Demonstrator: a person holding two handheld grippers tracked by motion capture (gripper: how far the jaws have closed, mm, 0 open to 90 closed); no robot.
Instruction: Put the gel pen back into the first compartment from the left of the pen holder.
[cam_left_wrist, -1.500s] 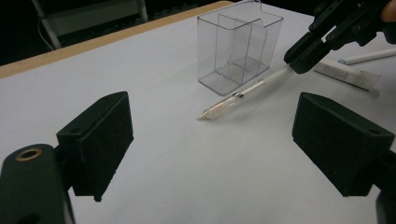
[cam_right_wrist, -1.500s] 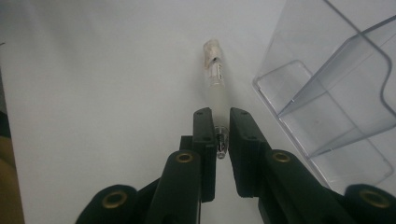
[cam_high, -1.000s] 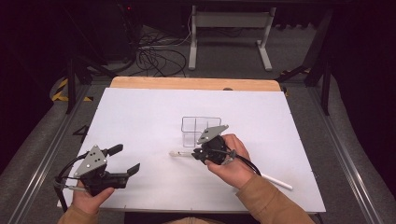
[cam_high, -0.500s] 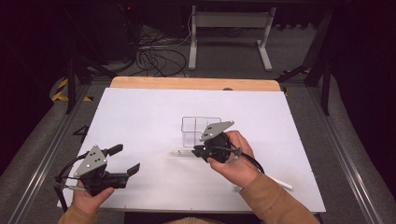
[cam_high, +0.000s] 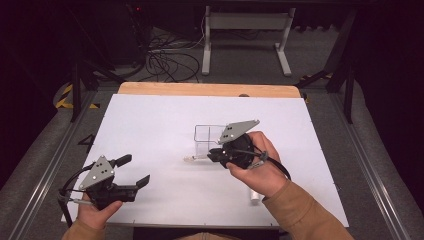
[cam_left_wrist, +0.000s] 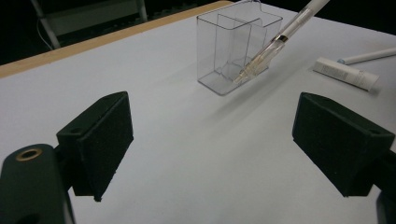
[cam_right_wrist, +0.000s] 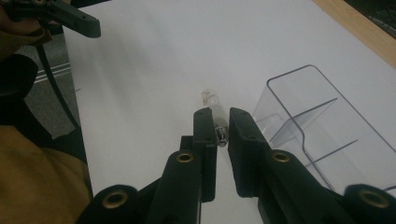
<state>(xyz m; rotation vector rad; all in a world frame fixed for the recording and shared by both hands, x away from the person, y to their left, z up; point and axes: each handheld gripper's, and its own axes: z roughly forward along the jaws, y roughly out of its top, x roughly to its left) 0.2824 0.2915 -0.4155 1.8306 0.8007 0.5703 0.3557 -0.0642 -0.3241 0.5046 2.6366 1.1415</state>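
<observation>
Nearest the front edge of the white table (cam_high: 150, 120), toward its left corner, the left gripper (cam_high: 131, 172) rests in the person's hand with its jaws spread wide and nothing between them; in the left gripper view its two pads (cam_left_wrist: 95, 140) frame bare tabletop, so it offers no support if anything slips. A capped white tube (cam_left_wrist: 345, 73) and a second white pen (cam_left_wrist: 369, 56) lie loose on the table behind the right hand, near the right front corner, where a sleeve sweeping back could roll them off the edge. Toward the middle of the table the right gripper (cam_high: 214, 155) is clamped narrowly on a clear-tipped white pen (cam_high: 196, 158), which is held above the surface just in front of the clear plastic organiser (cam_high: 207, 137). In the right gripper view the pads (cam_right_wrist: 204, 135) pinch the pen (cam_right_wrist: 212, 100) at a thin metal band near its tip, so the long body hangs behind the grip; that lever could let the pen swivel or slide out during the lift. The organiser looks light and stands unheld, so a pen tip catching its rim or an inner divider would likely tip or push it toward the far edge rather than drop into a compartment.
</observation>
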